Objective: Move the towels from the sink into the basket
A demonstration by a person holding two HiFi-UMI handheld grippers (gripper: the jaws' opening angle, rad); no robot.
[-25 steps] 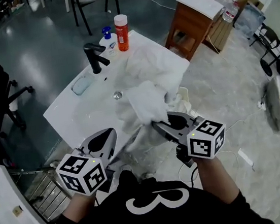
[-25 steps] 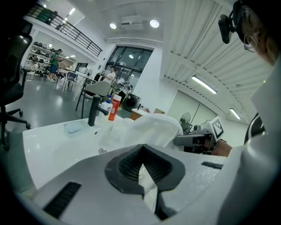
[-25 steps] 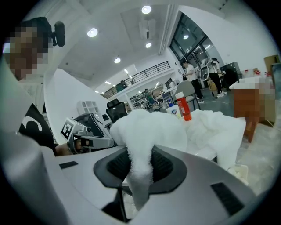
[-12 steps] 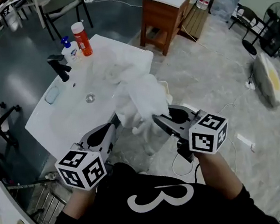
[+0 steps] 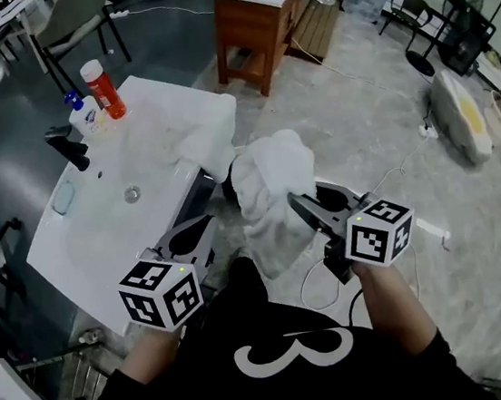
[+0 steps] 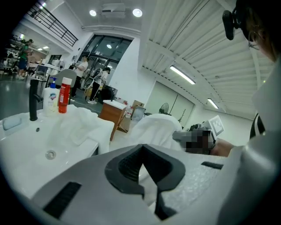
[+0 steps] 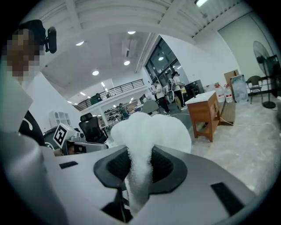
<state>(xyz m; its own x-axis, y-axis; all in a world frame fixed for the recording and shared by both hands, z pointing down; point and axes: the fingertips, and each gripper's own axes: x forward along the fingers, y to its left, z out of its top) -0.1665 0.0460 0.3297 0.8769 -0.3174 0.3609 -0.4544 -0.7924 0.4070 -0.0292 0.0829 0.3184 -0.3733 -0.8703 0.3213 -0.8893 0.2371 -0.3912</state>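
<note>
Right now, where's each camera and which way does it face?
Head view: on the person's head, steeply down at the white rectangular sink counter; left hand-held gripper, right hand-held gripper show.
Left gripper view: on the left one, facing that sink along its grey jaws.
Right gripper view: on the right one, facing a brown wooden cabinet; jaws grip a fluffy white towel.
Shared: all show the towel.

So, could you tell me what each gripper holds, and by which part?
The right gripper pinches the white towel by a bunched fold, most of the cloth beyond its jaws. Whether the left gripper grips any cloth cannot be told.
</note>
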